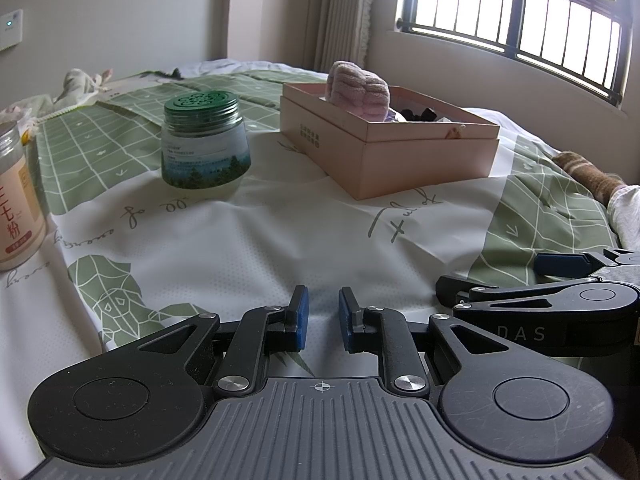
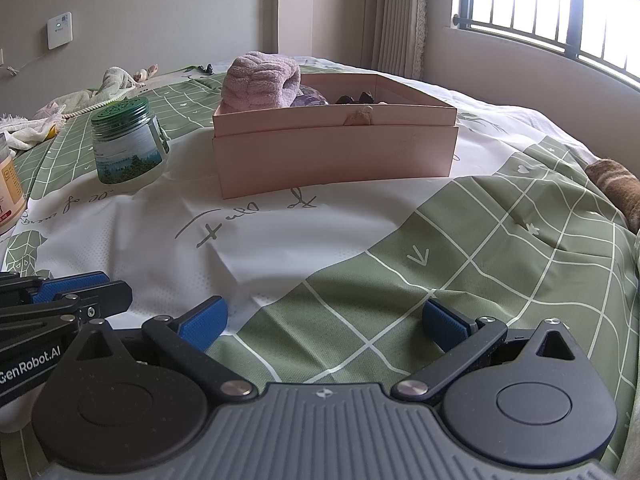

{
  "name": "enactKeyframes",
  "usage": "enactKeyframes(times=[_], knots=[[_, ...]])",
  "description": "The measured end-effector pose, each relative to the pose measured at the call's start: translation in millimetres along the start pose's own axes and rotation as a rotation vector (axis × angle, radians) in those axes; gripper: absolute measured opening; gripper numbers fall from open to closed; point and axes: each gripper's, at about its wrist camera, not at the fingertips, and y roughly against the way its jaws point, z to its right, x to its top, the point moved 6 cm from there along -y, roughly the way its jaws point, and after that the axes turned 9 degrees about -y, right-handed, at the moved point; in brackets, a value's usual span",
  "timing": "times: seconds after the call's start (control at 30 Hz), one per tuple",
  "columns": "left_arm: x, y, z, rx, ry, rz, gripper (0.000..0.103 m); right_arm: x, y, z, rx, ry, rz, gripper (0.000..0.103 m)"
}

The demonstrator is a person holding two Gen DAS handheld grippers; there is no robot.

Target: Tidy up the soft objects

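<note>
A pink cardboard box (image 1: pixel 404 160) (image 2: pixel 336 156) stands on the bed. A rolled pink fluffy towel (image 1: pixel 357 88) (image 2: pixel 262 82) sticks up from its far corner, with dark and purple soft items beside it. A brown striped sock (image 1: pixel 592 174) (image 2: pixel 616 186) lies at the right on the bedspread. My left gripper (image 1: pixel 323 312) is low over the white part of the bedspread, its blue pads close together with a narrow gap and nothing between them. My right gripper (image 2: pixel 324 320) is wide open and empty over the green checked part, next to the left one.
A green-lidded jar (image 1: pixel 204 140) (image 2: pixel 128 148) stands left of the box. An orange-labelled jar (image 1: pixel 20 200) (image 2: pixel 8 192) is at the far left. Light cloths (image 2: pixel 80 98) lie at the far left of the bed. A barred window (image 1: pixel 520 20) is behind on the right.
</note>
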Motion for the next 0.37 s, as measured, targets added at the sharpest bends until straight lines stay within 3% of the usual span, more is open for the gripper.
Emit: enactKeyframes(times=[0.37], knots=[[0.2,0.4,-1.0,0.002,-0.003,0.003,0.019,0.1,0.0,-0.3,0.002,-0.003,-0.001,0.103]])
